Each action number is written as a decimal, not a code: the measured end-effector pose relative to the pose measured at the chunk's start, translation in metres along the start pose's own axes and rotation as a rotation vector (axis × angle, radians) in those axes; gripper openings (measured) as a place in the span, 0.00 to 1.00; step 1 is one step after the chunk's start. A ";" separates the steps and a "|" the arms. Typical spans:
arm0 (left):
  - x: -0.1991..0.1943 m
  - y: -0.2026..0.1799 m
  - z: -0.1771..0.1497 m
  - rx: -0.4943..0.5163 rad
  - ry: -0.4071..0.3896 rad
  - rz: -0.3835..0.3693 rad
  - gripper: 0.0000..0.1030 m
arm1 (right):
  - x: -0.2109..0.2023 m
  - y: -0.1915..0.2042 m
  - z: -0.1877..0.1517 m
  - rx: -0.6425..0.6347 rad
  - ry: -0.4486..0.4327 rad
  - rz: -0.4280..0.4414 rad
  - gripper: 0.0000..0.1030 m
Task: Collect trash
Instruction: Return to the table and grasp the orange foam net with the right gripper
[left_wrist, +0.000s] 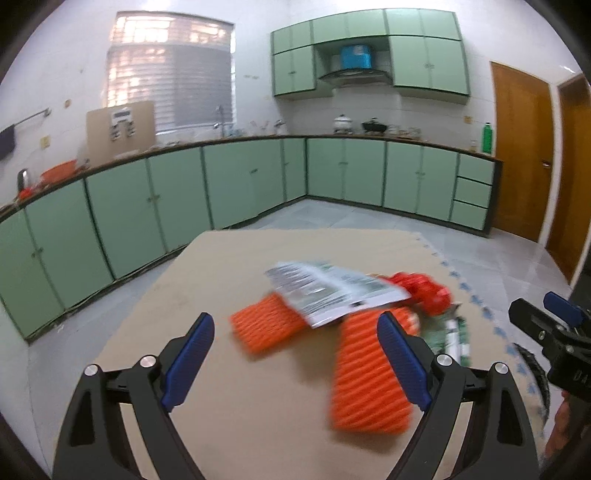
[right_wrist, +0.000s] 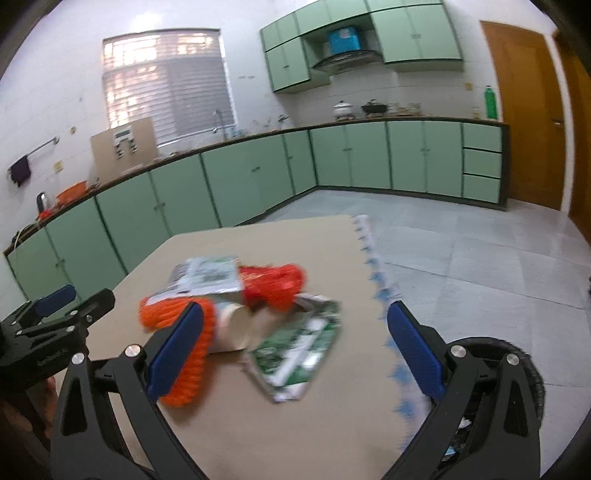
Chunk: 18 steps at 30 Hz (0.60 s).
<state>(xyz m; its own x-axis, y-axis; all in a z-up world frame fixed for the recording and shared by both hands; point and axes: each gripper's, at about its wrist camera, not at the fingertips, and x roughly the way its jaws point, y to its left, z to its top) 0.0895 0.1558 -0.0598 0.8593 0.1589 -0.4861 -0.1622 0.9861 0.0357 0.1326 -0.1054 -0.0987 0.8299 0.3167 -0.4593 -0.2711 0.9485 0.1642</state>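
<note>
A blurred heap of trash lies on the brown table (left_wrist: 221, 424). It holds two orange foam nets (left_wrist: 369, 384), a silver printed packet (left_wrist: 332, 291), a crumpled red wrapper (left_wrist: 424, 291) and a green packet (right_wrist: 299, 350). A white paper cup (right_wrist: 236, 328) lies on its side among them. My left gripper (left_wrist: 295, 325) hovers open just short of the heap, nothing between its blue pads. My right gripper (right_wrist: 295, 314) is open too, its left pad in front of an orange net (right_wrist: 166, 314). Each gripper shows at the edge of the other's view: the right gripper (left_wrist: 543, 308) and the left gripper (right_wrist: 81, 299).
A round black bin (right_wrist: 524, 365) stands below the table's right edge, beside a blue-patterned strip (right_wrist: 373, 258). Green kitchen cabinets (left_wrist: 240, 181) run along the far walls, wooden doors (left_wrist: 521, 147) on the right. Pale tiled floor (right_wrist: 461, 251) lies between.
</note>
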 end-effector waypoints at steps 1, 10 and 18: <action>0.001 0.006 -0.003 -0.006 0.005 0.010 0.85 | 0.004 0.008 -0.002 -0.004 0.005 0.008 0.94; 0.012 0.056 -0.023 -0.060 0.058 0.070 0.85 | 0.028 0.071 -0.015 -0.024 0.049 0.054 0.93; 0.020 0.074 -0.033 -0.072 0.090 0.078 0.85 | 0.049 0.096 -0.029 -0.066 0.108 0.063 0.79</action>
<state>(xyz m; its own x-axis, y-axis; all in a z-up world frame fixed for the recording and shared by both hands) 0.0782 0.2302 -0.0956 0.7961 0.2269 -0.5610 -0.2641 0.9644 0.0153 0.1333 0.0015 -0.1311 0.7540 0.3713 -0.5418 -0.3551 0.9244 0.1393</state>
